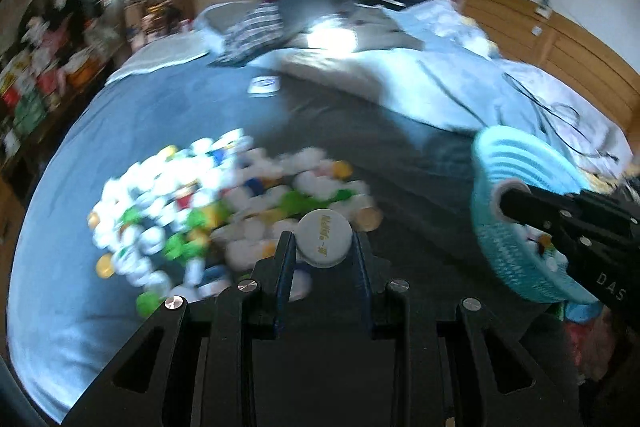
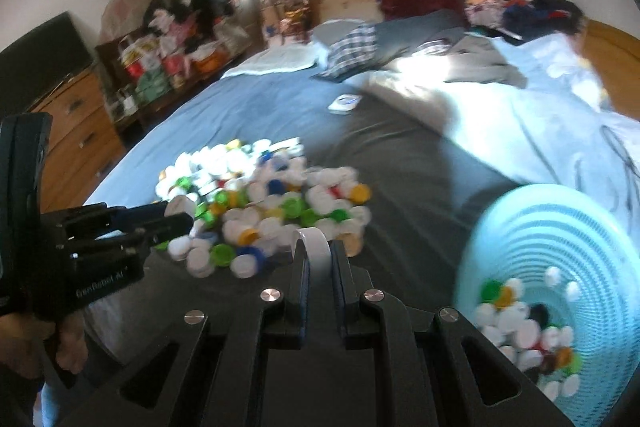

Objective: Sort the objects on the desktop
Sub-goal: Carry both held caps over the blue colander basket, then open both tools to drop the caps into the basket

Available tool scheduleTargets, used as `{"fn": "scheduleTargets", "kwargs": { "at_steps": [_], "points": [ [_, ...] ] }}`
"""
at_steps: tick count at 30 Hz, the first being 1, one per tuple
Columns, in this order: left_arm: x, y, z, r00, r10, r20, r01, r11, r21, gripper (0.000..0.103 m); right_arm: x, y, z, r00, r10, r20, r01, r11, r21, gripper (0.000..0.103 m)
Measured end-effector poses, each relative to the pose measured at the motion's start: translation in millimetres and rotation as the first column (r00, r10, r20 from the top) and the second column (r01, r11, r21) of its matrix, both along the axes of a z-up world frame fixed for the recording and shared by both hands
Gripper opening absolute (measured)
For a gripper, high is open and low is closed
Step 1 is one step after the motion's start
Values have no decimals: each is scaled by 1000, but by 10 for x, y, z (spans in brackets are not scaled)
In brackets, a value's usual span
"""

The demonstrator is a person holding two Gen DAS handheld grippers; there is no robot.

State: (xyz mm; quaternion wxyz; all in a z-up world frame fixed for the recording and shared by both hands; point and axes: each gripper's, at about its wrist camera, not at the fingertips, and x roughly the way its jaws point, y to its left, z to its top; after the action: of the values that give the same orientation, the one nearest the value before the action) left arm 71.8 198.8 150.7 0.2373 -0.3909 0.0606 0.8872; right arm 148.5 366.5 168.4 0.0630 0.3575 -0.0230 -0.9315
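The left gripper (image 1: 323, 241) is clamped on a round off-white plastic bottle cap with yellow print (image 1: 324, 238), held flat-face toward the camera between the two black fingers. The right gripper (image 2: 319, 253) is clamped edge-on on a white plastic bottle cap (image 2: 318, 250), whose rim shows as a narrow arch between its fingers. Both caps are held above a loose pile of plastic bottle caps (image 2: 264, 207), mostly white with green, yellow, blue and red ones mixed in, lying on a blue-grey bed sheet (image 2: 400, 187). To the right of the pile stands a light-blue perforated plastic basket (image 2: 560, 227), partly filled with caps of the same kinds. In the left wrist view the right gripper appears in front of the basket. Beyond the pile, a small white flat box (image 2: 345, 103) lies on the sheet. A rumpled pale-blue quilt (image 1: 460, 79) covers the far right of the bed.
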Motion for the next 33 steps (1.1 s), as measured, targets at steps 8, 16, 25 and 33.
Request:
{"fn": "scheduleTargets", "kwargs": {
  "at_steps": [8,16,25,33],
  "points": [
    [167,1053,125,986,-166,-12,166,985,-44,24,212,817,133,989,-149,-7,149,989,11,11],
    [317,1914,253,958,-285,-18,284,956,-69,24,474,1526,279,956,-291,-26,292,956,14,11],
    [358,2432,197,938,-345,36,346,927,-145,24,608,1936,186,935,-352,41,352,936,11,11],
    [381,2552,41,933,-350,88,361,913,-190,24,638,2038,79,932,-356,68,357,934,-10,11]
  ]
}}
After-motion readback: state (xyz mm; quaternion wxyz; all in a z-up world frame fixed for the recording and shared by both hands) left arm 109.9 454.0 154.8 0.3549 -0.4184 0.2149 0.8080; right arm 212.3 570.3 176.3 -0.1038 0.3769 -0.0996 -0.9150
